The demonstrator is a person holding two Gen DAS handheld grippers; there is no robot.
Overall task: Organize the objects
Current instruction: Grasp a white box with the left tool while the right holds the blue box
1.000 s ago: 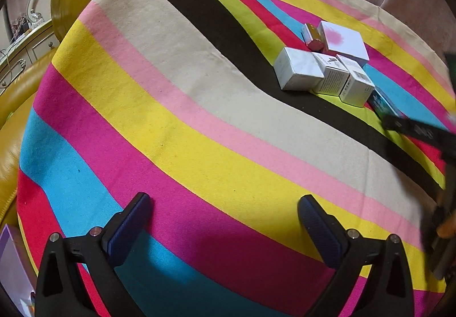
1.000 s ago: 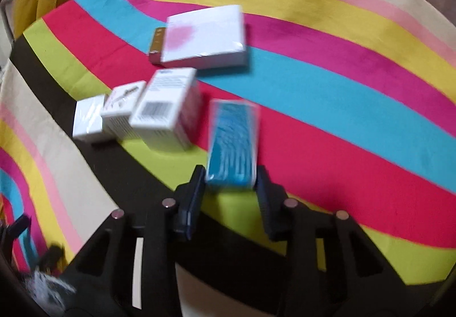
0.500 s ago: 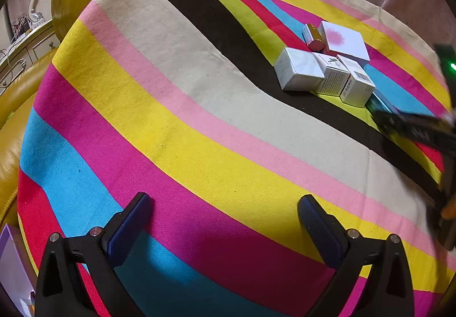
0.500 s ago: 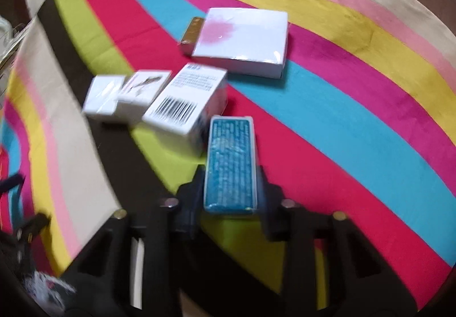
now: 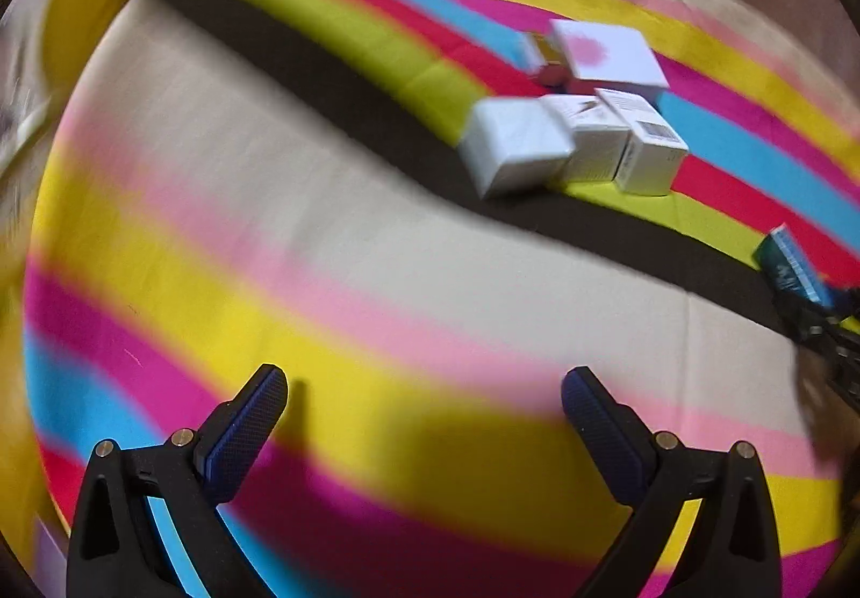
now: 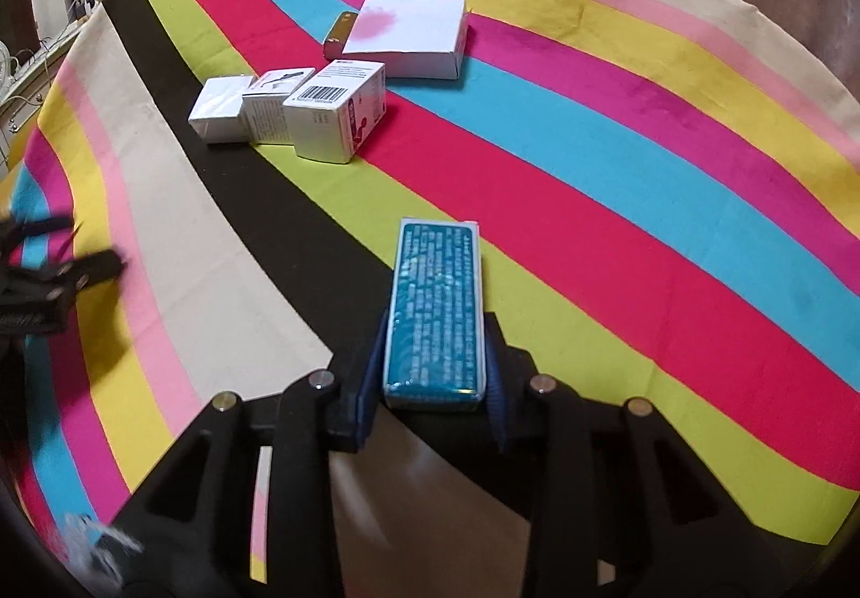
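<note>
the right tool (image 6: 434,377) clamps a teal box (image 6: 436,310) between its fingers, held above the striped cloth (image 6: 591,179) on the desk, well apart from three white boxes (image 6: 290,112) in a row and a flat pink-stained box (image 6: 411,34) behind them. the left tool (image 5: 424,407) hangs wide open, holding nothing.

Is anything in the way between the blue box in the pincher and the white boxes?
Nothing visible is. The right gripper holds the flat teal box with white print, and only bare striped tablecloth lies between it and the row of three small white cartons.
</note>
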